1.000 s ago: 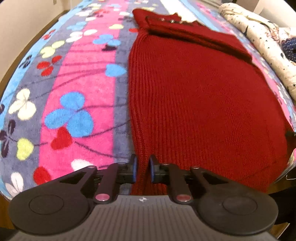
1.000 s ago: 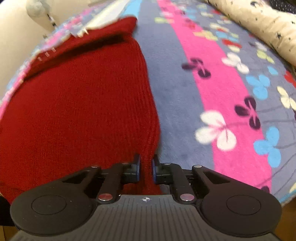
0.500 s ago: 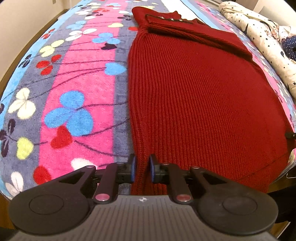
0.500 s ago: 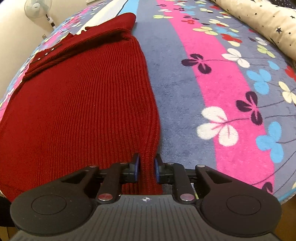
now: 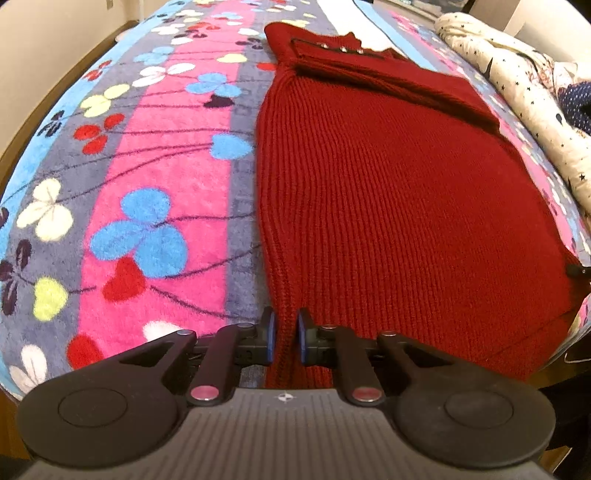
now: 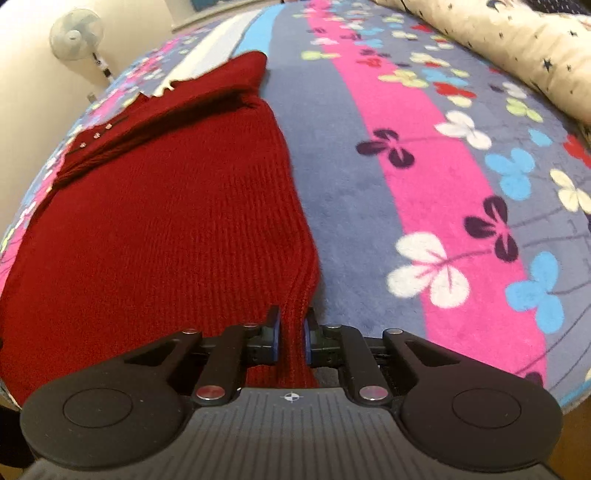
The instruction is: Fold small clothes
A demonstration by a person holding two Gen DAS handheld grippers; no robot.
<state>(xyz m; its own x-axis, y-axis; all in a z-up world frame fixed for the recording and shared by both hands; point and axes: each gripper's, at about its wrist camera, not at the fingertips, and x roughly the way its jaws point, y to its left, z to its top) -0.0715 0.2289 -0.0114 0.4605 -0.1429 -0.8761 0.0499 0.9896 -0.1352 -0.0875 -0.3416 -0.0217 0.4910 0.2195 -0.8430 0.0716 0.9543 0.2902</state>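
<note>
Sweater [image 5: 399, 206] in dark red knit lies flat on the bed, and you hold its near hem at both corners. Your left gripper [image 5: 283, 338] is closed on the left corner of the hem, with a narrow strip of the knit pinched between the two blue pads. Your right gripper [image 6: 291, 338] is closed in the same way on the right corner of the sweater [image 6: 159, 229], where the fabric gathers into a small ridge just before the fingers. From these two corners the body of the sweater spreads away from you, smooth and without big wrinkles. At its far end a sleeve is folded across the chest, and a row of small metal studs [image 5: 341, 48] shows near the collar. Under the sweater is a fleece blanket [image 5: 147, 155] with pink, grey and blue stripes and a flower pattern. In the right wrist view the same blanket [image 6: 424, 177] continues to the right of the sweater. Farther to the right side lies a cream quilt [image 6: 517, 48] with dark stars, and at the far left a white fan [image 6: 74, 35] stands against the wall.
</note>
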